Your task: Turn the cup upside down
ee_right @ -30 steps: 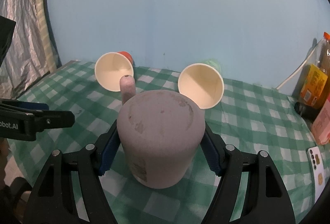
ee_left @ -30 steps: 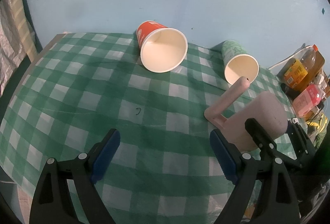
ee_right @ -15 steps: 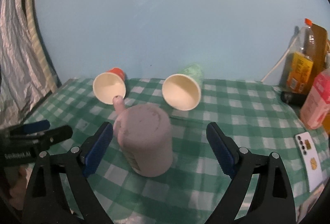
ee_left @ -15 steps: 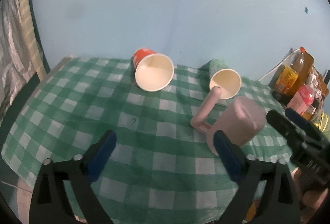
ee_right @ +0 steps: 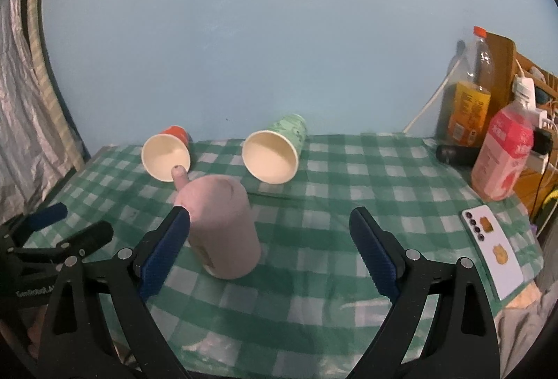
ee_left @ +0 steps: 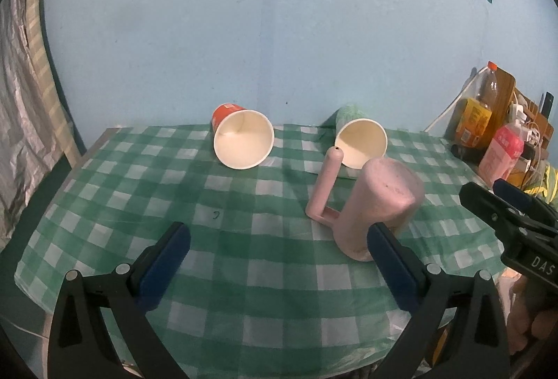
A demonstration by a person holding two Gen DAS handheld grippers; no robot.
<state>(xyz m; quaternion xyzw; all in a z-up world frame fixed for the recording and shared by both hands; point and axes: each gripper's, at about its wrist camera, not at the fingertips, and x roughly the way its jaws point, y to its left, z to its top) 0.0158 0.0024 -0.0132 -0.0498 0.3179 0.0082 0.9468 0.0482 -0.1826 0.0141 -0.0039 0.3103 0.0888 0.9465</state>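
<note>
A pink plastic cup (ee_left: 378, 208) with a long handle (ee_left: 326, 181) stands upside down on the green checked tablecloth (ee_left: 244, 239); it also shows in the right wrist view (ee_right: 225, 225). My left gripper (ee_left: 279, 265) is open and empty, with the cup just beyond its right finger. My right gripper (ee_right: 270, 253) is open and empty, drawn back from the cup, which stands by its left finger. A red paper cup (ee_left: 242, 138) and a green paper cup (ee_left: 359, 140) lie on their sides at the back, mouths facing me.
Bottles (ee_right: 467, 99) and a pink carton (ee_right: 502, 162) stand at the right edge, with cables behind. A white phone (ee_right: 491, 250) lies at the table's right front. A blue wall is behind, a silver curtain (ee_left: 21, 134) on the left.
My right gripper has opened, let go of the pink cup and pulled back. The cup now stands alone upside down. My left gripper has also drawn back and up.
</note>
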